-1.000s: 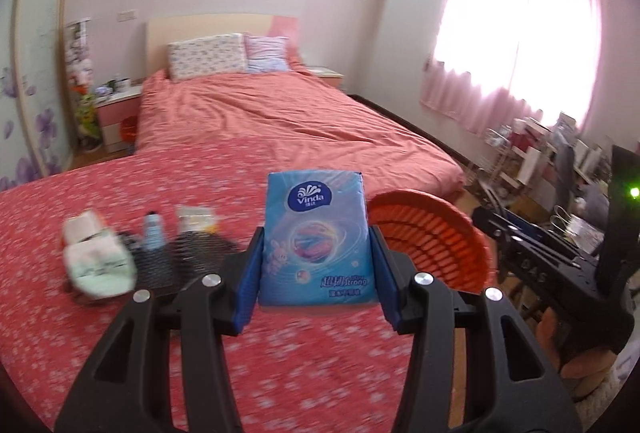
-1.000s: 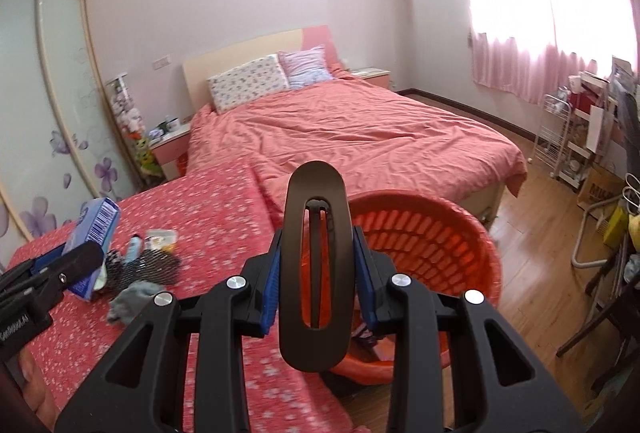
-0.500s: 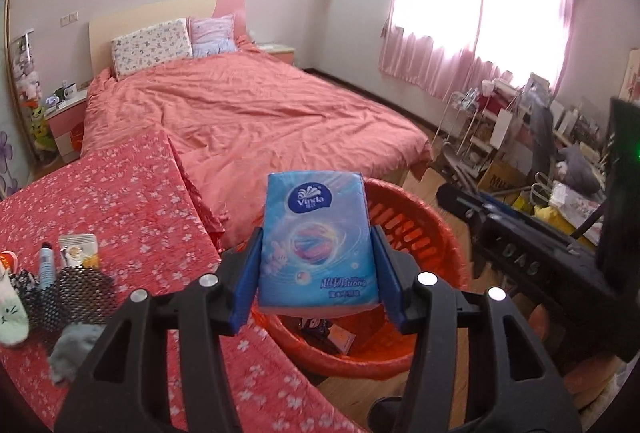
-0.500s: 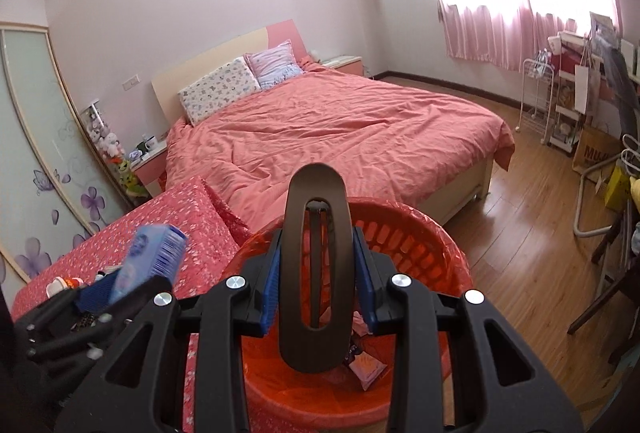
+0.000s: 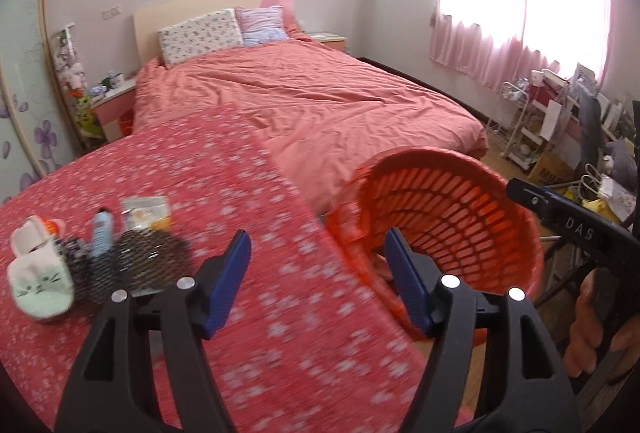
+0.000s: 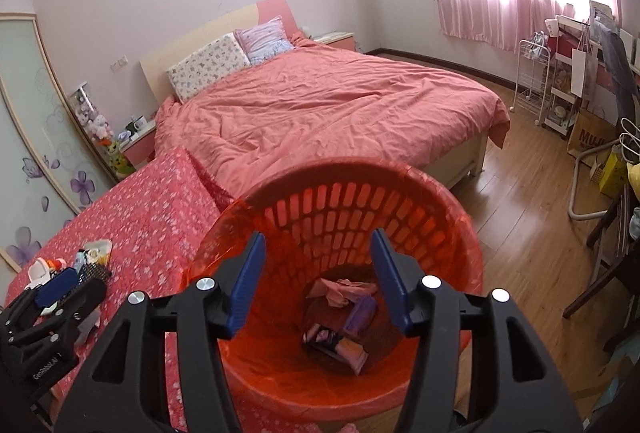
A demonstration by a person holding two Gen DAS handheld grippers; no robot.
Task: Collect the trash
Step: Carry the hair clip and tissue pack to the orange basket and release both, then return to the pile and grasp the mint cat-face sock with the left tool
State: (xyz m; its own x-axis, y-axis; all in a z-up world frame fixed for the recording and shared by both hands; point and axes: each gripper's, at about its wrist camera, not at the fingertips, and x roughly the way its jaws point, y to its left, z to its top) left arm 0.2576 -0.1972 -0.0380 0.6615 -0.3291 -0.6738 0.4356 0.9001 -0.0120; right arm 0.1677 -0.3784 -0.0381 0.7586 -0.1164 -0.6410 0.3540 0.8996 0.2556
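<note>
An orange slotted basket [image 6: 400, 189] stands beside the red flowered table; it also shows in the left wrist view [image 5: 452, 185]. Inside lie pink crumpled paper [image 6: 344, 291], a purple packet [image 6: 362, 313] and a wrapper [image 6: 336, 347]. My right gripper [image 6: 318, 279] is open and empty right above the basket's mouth. My left gripper [image 5: 318, 279] is open and empty over the table's right edge, next to the basket. On the table's left lie a white slipper [image 5: 36, 281], a black mesh item [image 5: 148, 261], a small blue tube [image 5: 102, 231] and a clear wrapper [image 5: 146, 211].
The red flowered table [image 5: 200, 169] abuts a bed with a salmon cover [image 5: 320, 101]. Wooden floor [image 6: 528, 193] lies right of the basket. Carts, bags and a chair crowd the right wall [image 6: 580, 93]. A pink nightstand [image 5: 114, 109] stands by the headboard.
My left gripper let go of the blue tissue pack and swung back left over the table. My right gripper let go of the black oval object and opened over the basket.
</note>
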